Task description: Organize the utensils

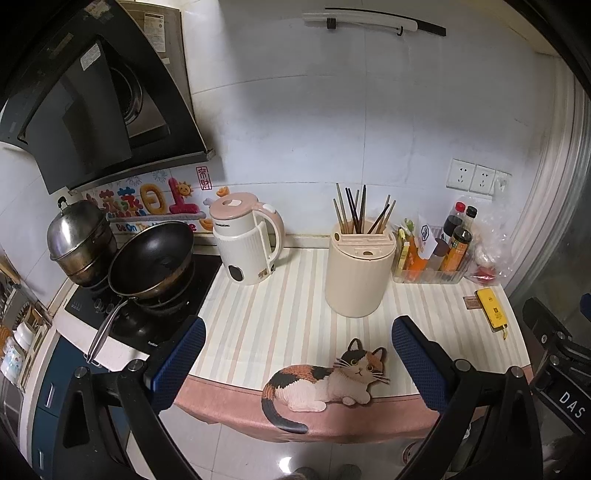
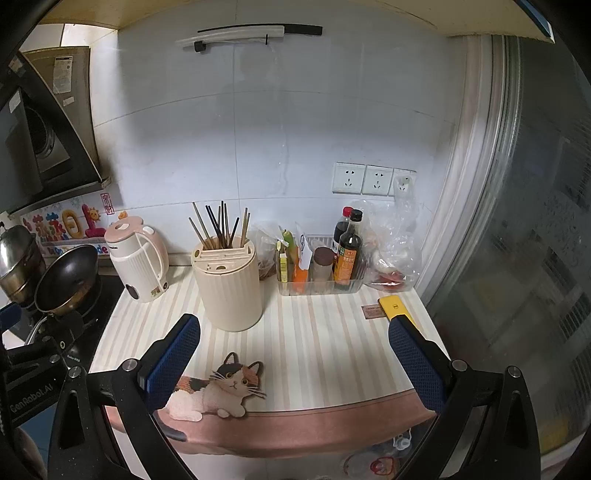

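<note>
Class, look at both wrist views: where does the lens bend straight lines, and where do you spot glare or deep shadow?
Left wrist view: the wall rail bows, glare sits on the steel pot, and the range hood is dark. Right wrist view: the counter mat edge curves, the corners go black, and the tiled wall is unevenly lit.

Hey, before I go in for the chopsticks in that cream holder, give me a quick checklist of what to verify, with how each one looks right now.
1. Left gripper open and empty: ok, jaws wide apart, nothing between them.
2. Right gripper open and empty: ok, same.
3. Chopsticks reachable: ok, they stand upright in the utensil holder, tops sticking out above it.
4. Path to the holder: ok, only bare striped mat lies in front of it.
5. Neighbours clear of the holder: ok, the kettle stands apart on its left; the condiment tray is close on the right.
6. Chopsticks sorted by type: not ok, dark and light ones are mixed.
</note>
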### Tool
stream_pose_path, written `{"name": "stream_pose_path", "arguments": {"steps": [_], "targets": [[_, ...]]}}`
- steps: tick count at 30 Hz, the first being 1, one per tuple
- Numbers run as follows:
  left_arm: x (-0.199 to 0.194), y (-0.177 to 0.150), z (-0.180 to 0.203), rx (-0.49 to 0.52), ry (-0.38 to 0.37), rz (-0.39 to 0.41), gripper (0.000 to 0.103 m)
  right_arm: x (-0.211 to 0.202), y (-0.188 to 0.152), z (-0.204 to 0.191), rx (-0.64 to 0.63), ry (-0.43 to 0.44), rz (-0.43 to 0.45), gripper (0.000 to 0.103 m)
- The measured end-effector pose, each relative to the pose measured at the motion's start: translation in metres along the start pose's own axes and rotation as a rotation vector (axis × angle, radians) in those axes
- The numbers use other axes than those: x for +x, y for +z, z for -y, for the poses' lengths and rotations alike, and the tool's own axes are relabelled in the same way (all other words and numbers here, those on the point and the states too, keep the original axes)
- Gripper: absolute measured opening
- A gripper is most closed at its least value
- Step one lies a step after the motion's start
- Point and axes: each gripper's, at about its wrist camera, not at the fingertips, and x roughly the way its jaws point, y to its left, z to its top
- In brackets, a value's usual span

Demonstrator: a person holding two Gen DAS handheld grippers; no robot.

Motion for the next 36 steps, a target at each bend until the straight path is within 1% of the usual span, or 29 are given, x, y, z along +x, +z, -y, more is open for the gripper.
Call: {"name": "stream_pose_path", "arguments": {"steps": [36], "targets": [[-0.0025,0.0019,-0.0020,0.000,-0.003,0.001,0.103,0.0002,-0.0010,-0.0038,0.004,-0.007,-0.004,0.103]]}}
